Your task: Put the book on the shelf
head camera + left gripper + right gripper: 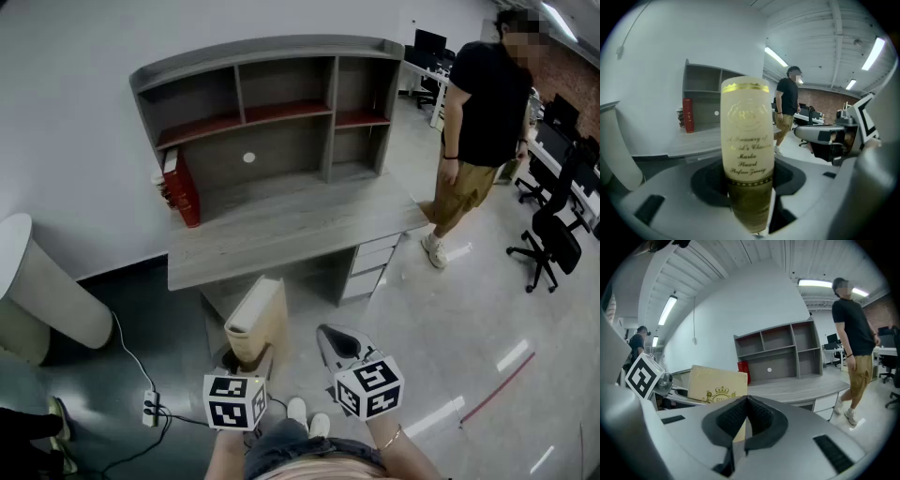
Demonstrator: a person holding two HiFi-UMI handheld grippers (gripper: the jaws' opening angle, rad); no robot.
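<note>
A cream book (pixel 255 317) with gold lettering on its spine (pixel 747 136) stands upright in my left gripper (pixel 250 359), whose jaws are shut on its lower part (pixel 749 197). The same book shows in the right gripper view as a cream cover with a gold crown (pixel 718 385). My right gripper (pixel 335 341) hangs beside it on the right, jaws shut with nothing between them (pixel 746 403). Ahead stands the grey shelf unit (pixel 281 103) on a grey desk (pixel 300 230); its compartments look empty.
Red books (pixel 183 187) stand at the desk's left end under the shelf. Drawers (pixel 370 267) sit below the desk on the right. A person (pixel 483 117) stands to the right, with office chairs (pixel 553 234) behind. A white rounded object (pixel 37 291) and a power strip (pixel 150 406) lie left.
</note>
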